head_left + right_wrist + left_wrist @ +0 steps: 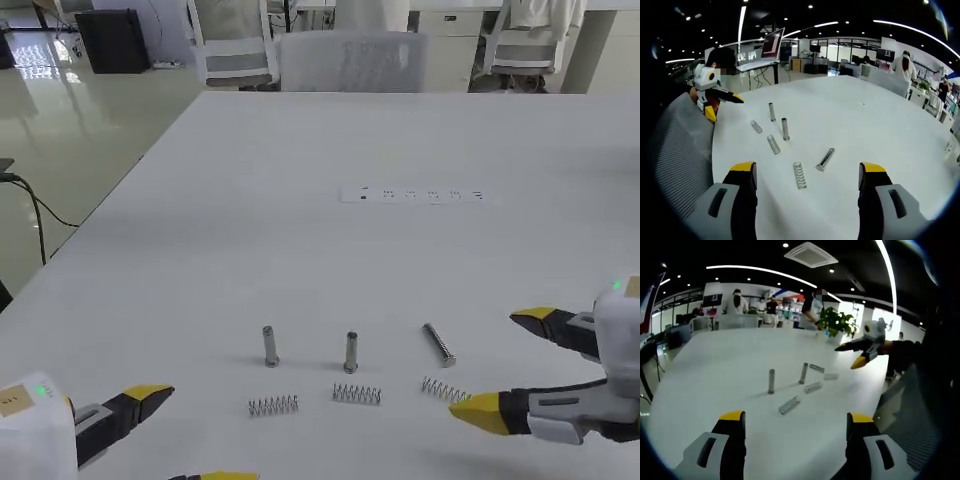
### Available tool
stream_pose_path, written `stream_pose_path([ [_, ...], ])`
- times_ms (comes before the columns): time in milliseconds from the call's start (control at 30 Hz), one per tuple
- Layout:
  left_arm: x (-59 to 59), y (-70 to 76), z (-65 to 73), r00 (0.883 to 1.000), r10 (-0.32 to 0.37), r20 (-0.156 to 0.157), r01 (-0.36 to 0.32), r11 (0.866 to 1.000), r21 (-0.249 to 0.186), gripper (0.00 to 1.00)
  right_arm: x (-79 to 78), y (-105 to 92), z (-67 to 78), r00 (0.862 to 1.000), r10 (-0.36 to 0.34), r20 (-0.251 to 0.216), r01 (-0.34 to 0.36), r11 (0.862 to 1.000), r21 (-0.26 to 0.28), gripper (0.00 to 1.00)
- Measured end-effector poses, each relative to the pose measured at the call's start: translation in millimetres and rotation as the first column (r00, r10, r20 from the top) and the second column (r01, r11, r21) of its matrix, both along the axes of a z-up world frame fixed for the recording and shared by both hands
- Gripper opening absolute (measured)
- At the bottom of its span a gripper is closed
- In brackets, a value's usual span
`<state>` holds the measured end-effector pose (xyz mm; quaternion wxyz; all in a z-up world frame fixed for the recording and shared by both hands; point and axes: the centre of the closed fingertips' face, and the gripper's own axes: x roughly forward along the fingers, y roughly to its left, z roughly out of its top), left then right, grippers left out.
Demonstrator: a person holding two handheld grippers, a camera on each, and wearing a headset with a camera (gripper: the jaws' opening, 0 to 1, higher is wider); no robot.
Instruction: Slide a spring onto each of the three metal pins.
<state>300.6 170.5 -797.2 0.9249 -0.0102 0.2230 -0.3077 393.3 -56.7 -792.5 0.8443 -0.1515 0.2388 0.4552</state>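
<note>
Two metal pins stand upright on the white table (300,230), the left pin (270,345) and the middle pin (351,352), while the right pin (438,344) lies on its side. Bare springs lie just before them: left spring (273,404), middle spring (357,394), right spring (443,390). The right gripper (487,365) is spread wide and empty, one tip perhaps touching the right spring, and the left gripper (190,435) is parted too, holding nothing.
</note>
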Motion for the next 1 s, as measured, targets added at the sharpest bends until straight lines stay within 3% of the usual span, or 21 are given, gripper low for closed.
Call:
stream_pose_path([
  [300,-0.4,-1.1,-1.5,1.000,-0.006,-0.005,0.006,1.000,0.003,0.79,25.4,2.9,-3.0,1.000,-0.014,-0.008,0.014,0.999,-0.032,0.79],
  [533,-0.4,-0.6,-2.1,1.000,-0.005,-0.007,0.006,1.000,0.006,0.79,42.3,6.8,-11.6,0.999,-0.024,-0.027,0.022,0.996,-0.086,0.71],
  [1000,0.3,0.3,-2.5,1.000,0.001,-0.009,-0.001,1.000,0.005,0.79,57.6,23.8,-32.6,0.994,-0.038,-0.098,0.022,0.987,-0.160,0.50],
])
